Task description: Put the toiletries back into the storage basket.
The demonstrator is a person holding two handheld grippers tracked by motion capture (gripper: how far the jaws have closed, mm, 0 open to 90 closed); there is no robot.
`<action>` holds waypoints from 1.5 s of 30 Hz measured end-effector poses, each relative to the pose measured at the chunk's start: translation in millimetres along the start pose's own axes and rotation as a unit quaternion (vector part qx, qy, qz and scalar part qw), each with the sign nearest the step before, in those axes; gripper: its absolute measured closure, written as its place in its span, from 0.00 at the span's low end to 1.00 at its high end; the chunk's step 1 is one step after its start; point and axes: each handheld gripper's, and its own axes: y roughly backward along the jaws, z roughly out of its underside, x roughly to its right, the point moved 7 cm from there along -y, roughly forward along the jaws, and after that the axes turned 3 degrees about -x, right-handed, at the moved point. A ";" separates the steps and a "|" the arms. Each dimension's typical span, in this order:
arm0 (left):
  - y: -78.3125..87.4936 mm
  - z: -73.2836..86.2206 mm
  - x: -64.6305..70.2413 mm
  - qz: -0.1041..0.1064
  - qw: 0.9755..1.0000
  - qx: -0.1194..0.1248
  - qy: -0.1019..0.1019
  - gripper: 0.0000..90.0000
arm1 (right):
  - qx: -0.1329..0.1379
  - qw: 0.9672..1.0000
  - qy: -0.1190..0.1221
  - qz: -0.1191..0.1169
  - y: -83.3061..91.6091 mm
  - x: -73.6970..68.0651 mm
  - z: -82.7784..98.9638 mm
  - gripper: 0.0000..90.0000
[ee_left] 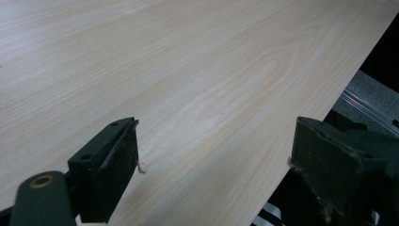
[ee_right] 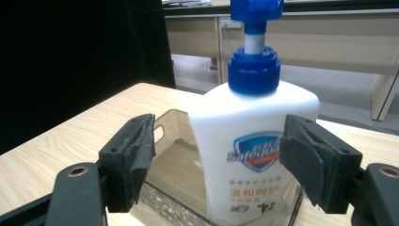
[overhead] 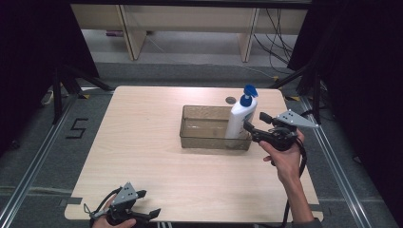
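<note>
Bottle [ee_right: 254, 136] upright in the tray [overhead: 204, 130], centre right of the high view, between the released jaws of the right gripper [ee_right: 216, 165]; centre the pads on its body before clenching. Left gripper [ee_left: 214, 174] released over bare bench [ee_left: 188, 70]

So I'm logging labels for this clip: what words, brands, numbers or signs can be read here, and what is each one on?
"Safeguard": white lettering, somewhat blurred, on the blue shield badge on the front of the white pump bottle.
Orange Chinese characters below that badge on the bottle: too blurred to read.
Small logos at the bottle's foot: too small to read.
"5": black tape marking on the grey floor, left of the table.
</note>
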 end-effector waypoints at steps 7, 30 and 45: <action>0.1 -0.1 0.1 -0.001 1.000 0.002 0.003 0.17 | -0.018 1.000 0.002 0.000 1.2 -4.6 13.0 0.29; 0.7 0.1 -0.9 -0.004 1.000 0.001 0.001 0.17 | -0.045 0.999 -0.016 -0.021 0.2 -35.3 47.6 0.25; 1.4 0.1 -0.8 -0.007 1.000 0.001 0.003 0.17 | -0.065 0.997 -0.006 -0.032 1.9 -43.5 68.1 0.25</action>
